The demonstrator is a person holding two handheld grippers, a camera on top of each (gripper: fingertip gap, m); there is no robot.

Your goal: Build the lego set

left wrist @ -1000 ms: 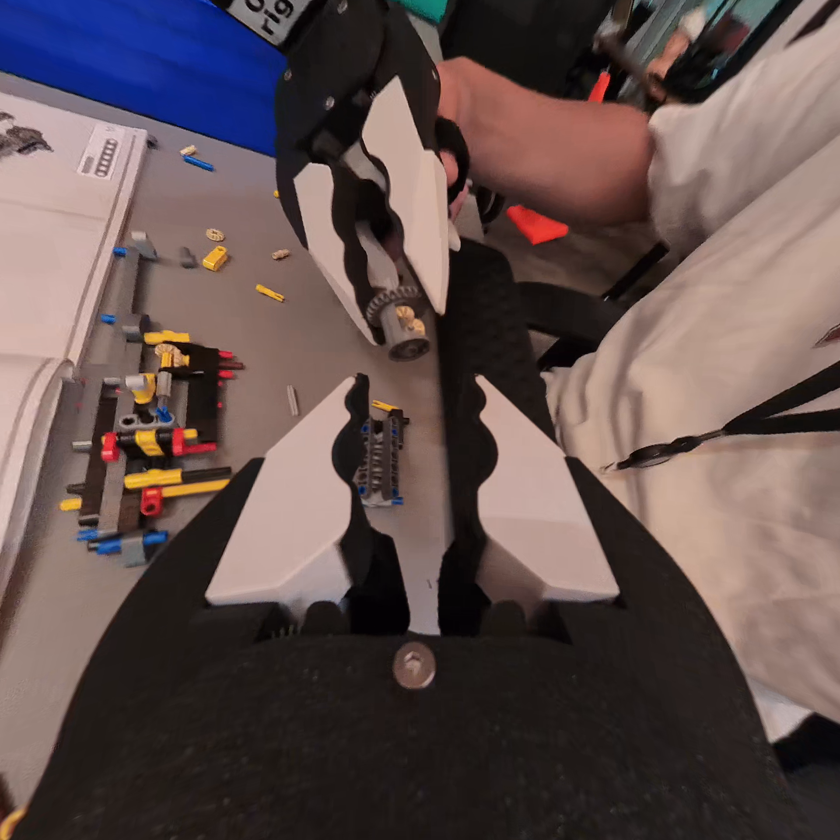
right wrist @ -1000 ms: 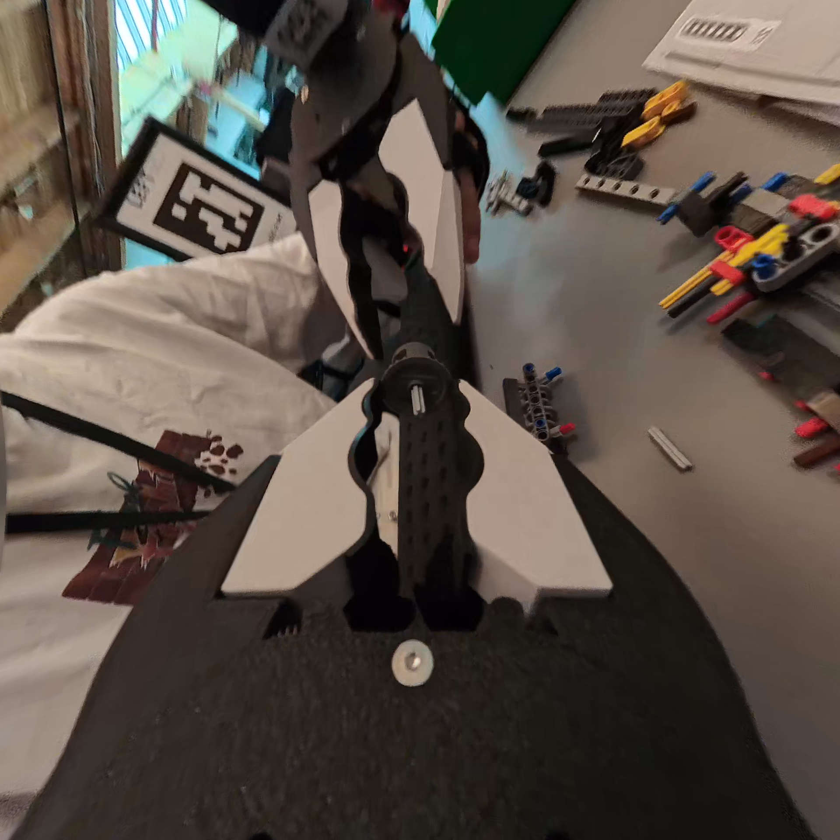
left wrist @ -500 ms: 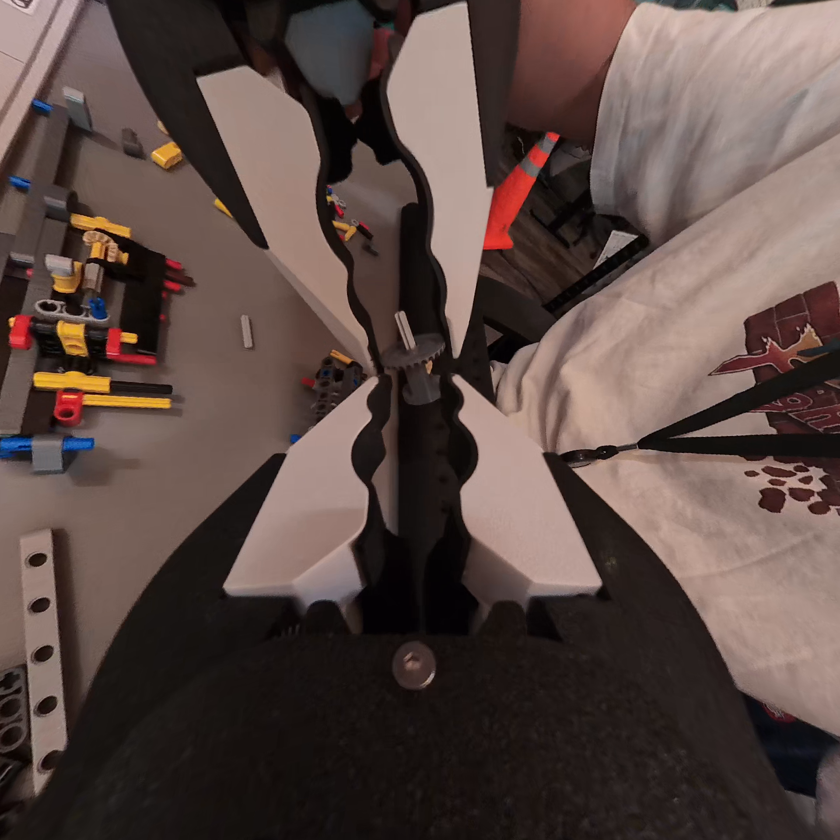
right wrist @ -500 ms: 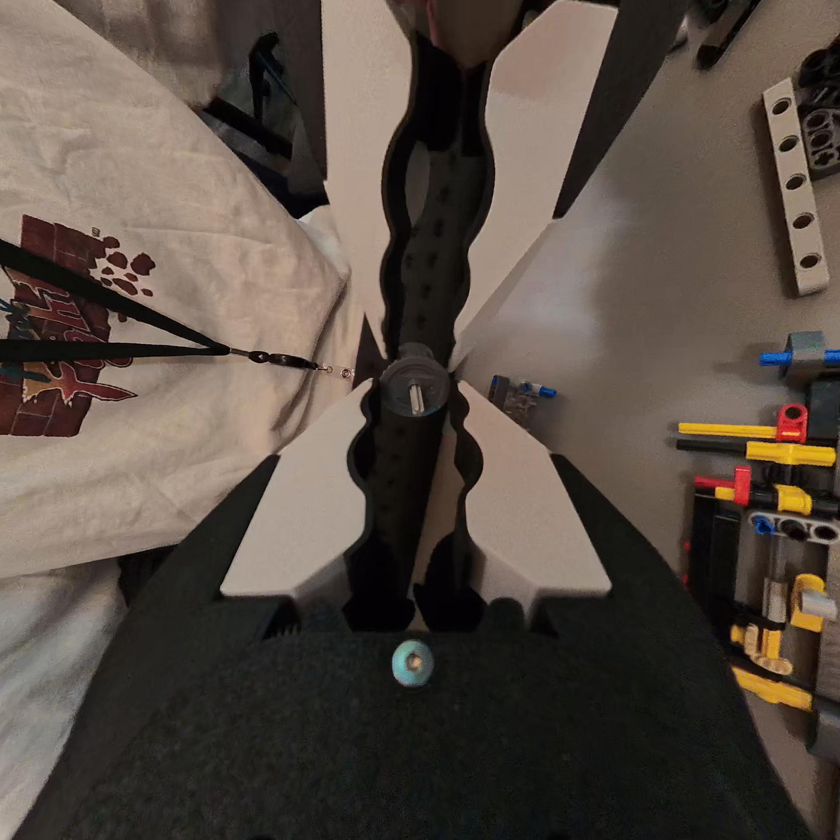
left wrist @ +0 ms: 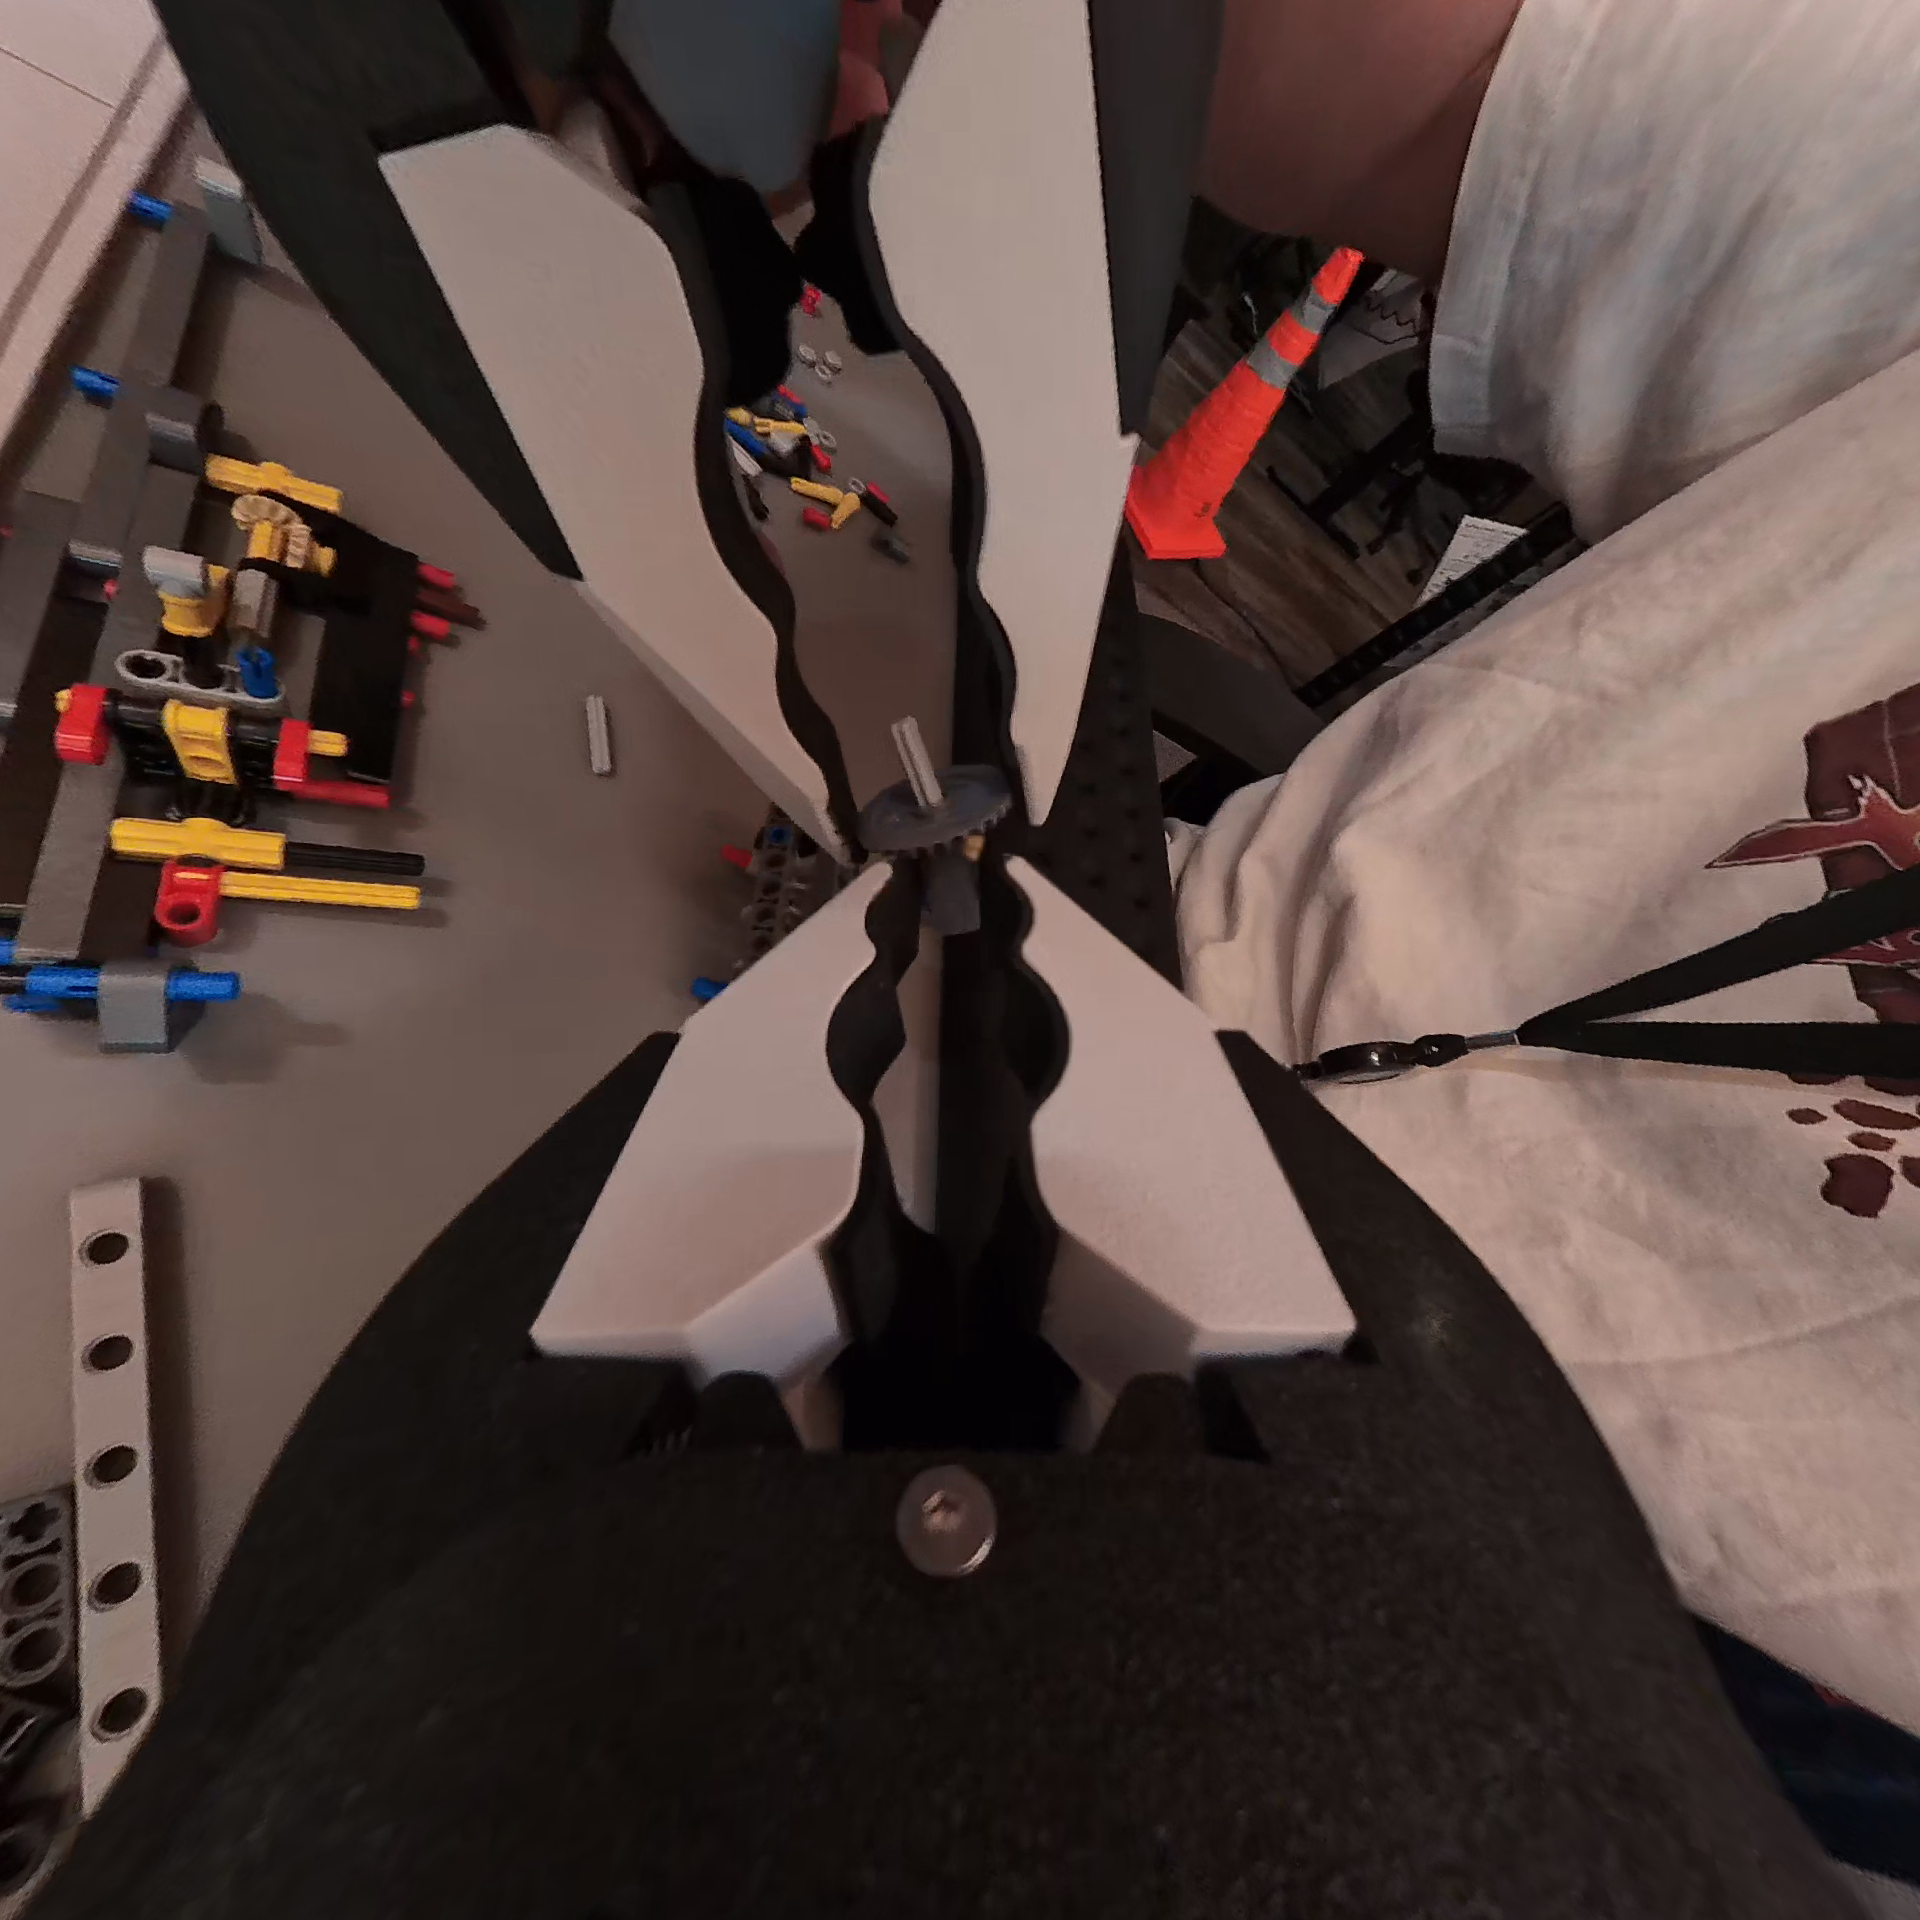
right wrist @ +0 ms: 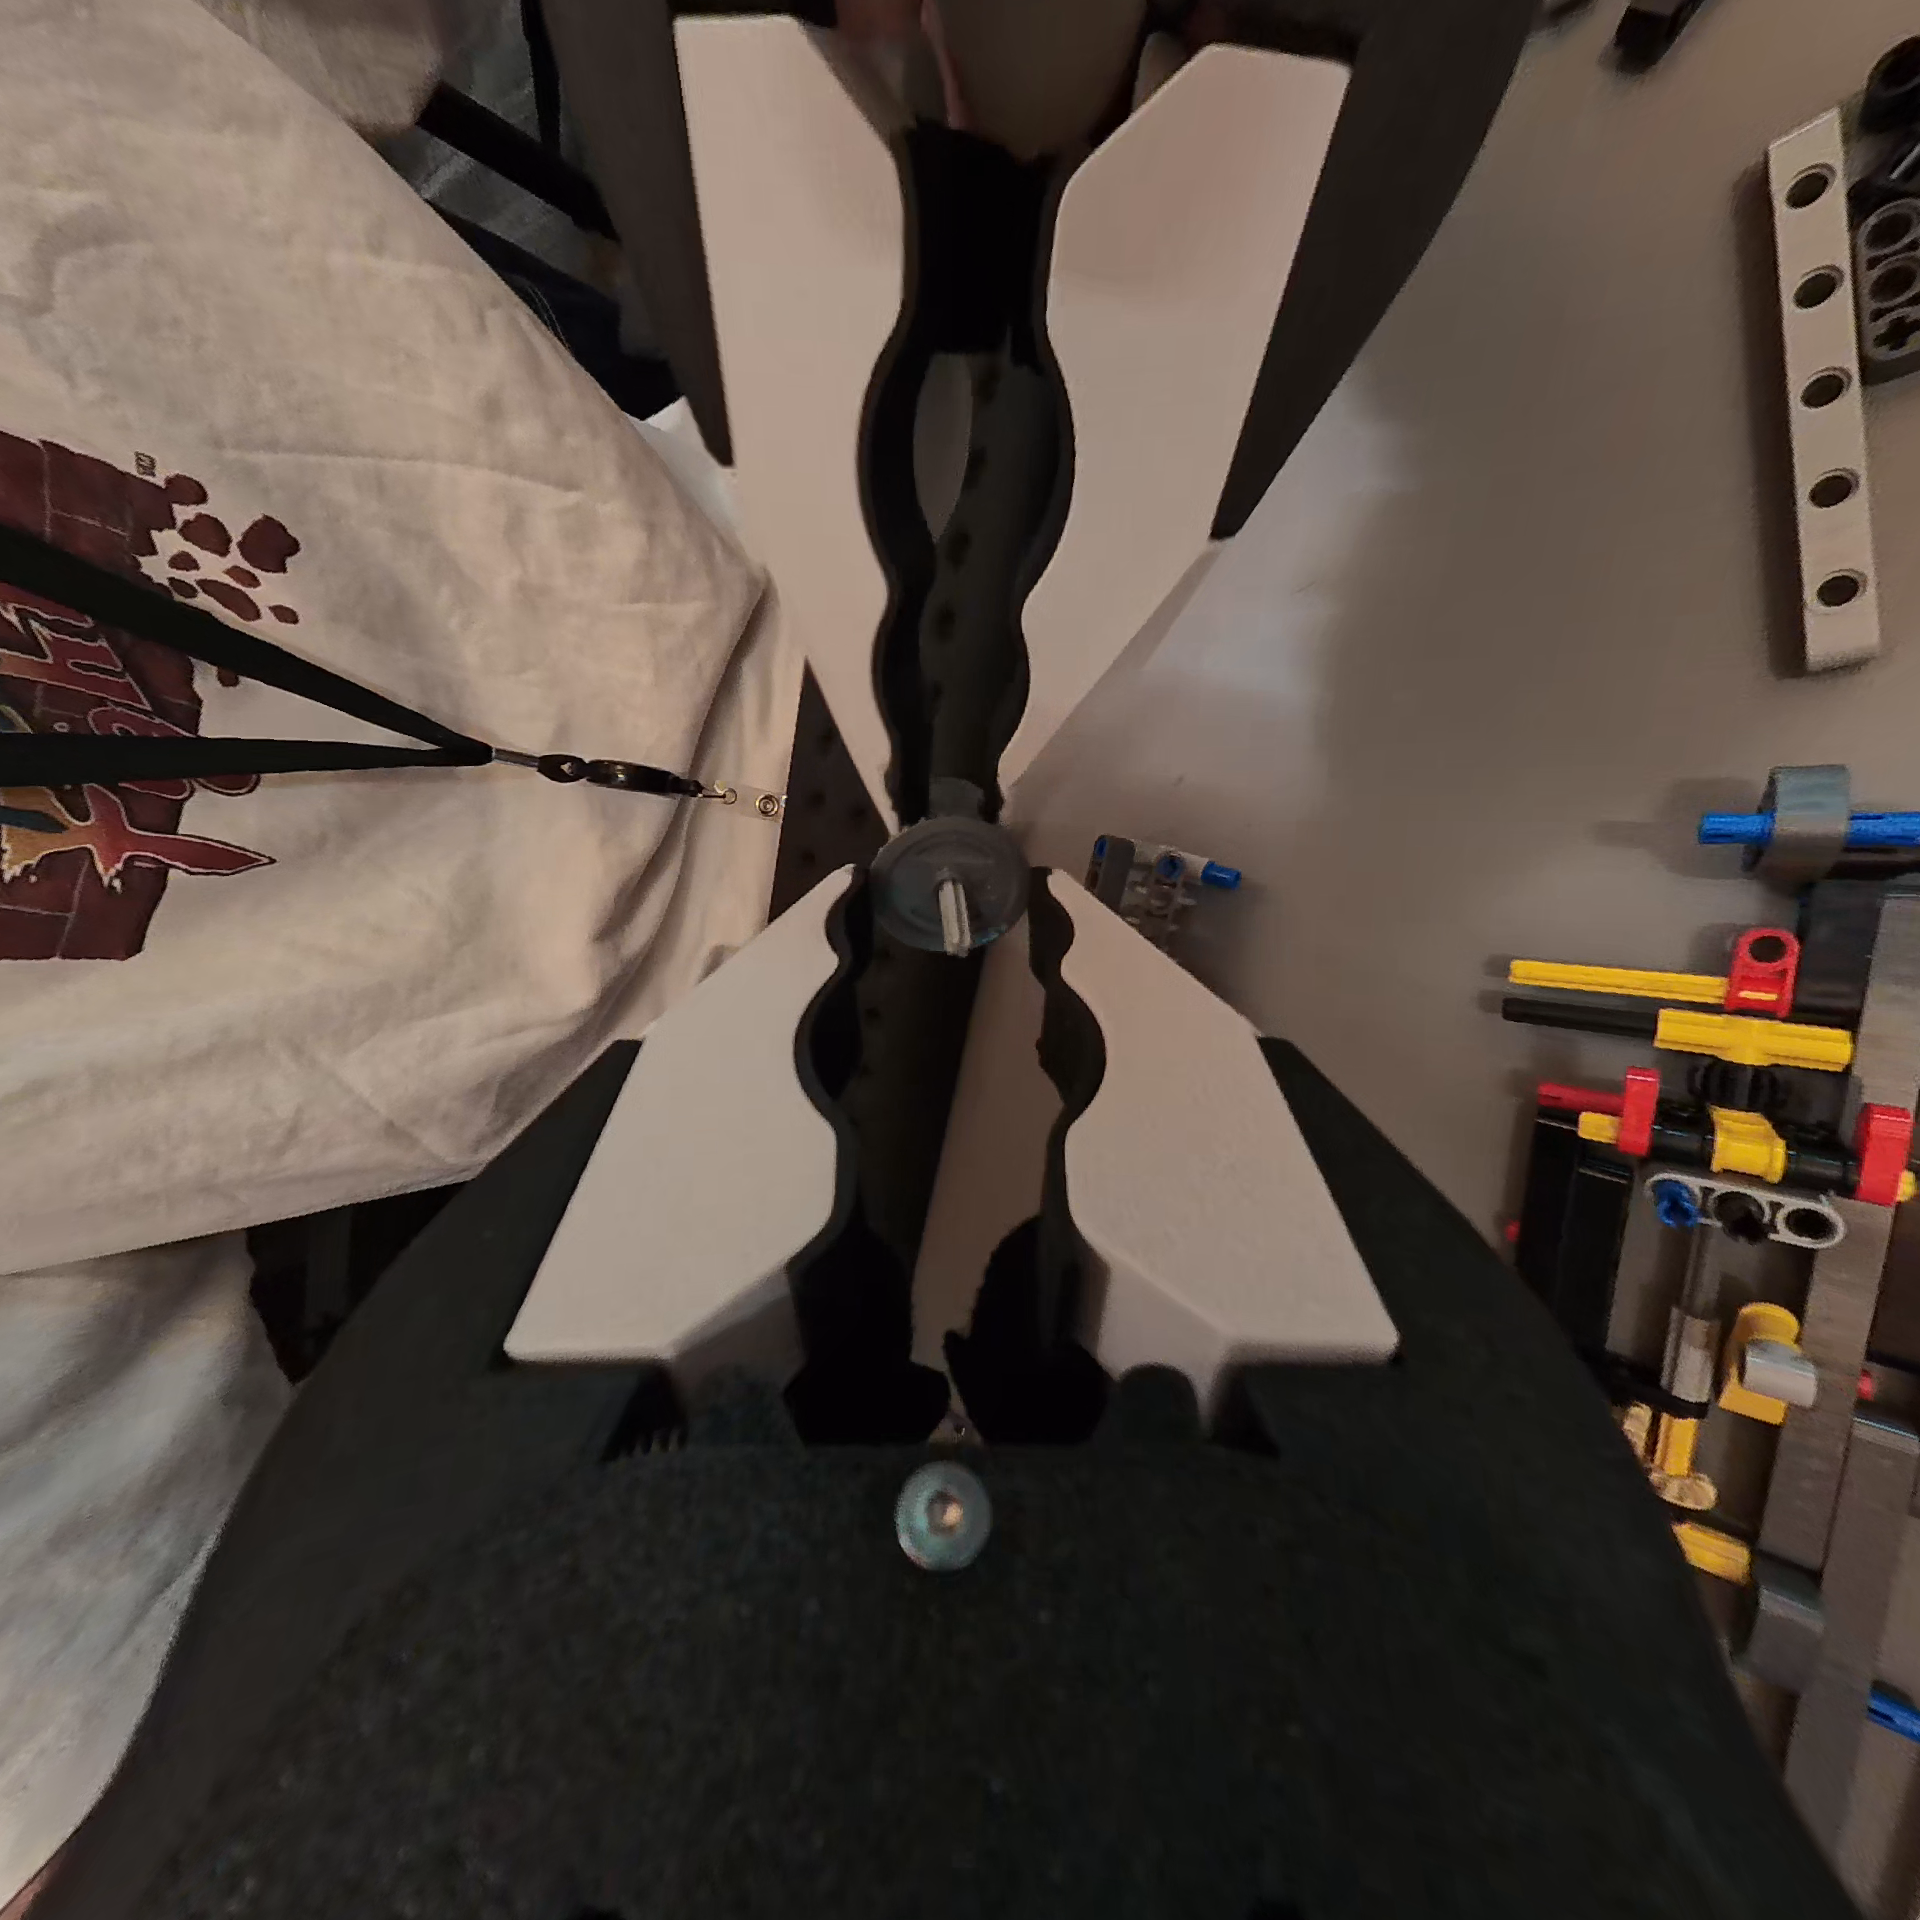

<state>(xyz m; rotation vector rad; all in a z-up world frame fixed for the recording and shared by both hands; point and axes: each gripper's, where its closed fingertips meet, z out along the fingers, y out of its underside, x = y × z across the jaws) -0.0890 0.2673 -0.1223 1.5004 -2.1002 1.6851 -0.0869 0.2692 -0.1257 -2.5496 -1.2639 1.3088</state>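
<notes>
Two tools meet tip to tip over a small gear piece.

A dark grey toothed gear on a short pale axle [left wrist: 928,805] sits right between the tips, above the grey worktop [left wrist: 436,1081]. The left tool [left wrist: 940,894] is clenched on the grey stub under the gear. The right tool [right wrist: 951,883] has its fingers close beside the gear; I cannot tell if they squeeze it. A half-built yellow, red and black brick frame [left wrist: 223,717] lies to one side on the worktop.

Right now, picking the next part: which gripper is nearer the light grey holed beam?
Left. The left gripper lies alongside the beam; the right gripper faces it tip to tip at the gear, farther off.
</notes>
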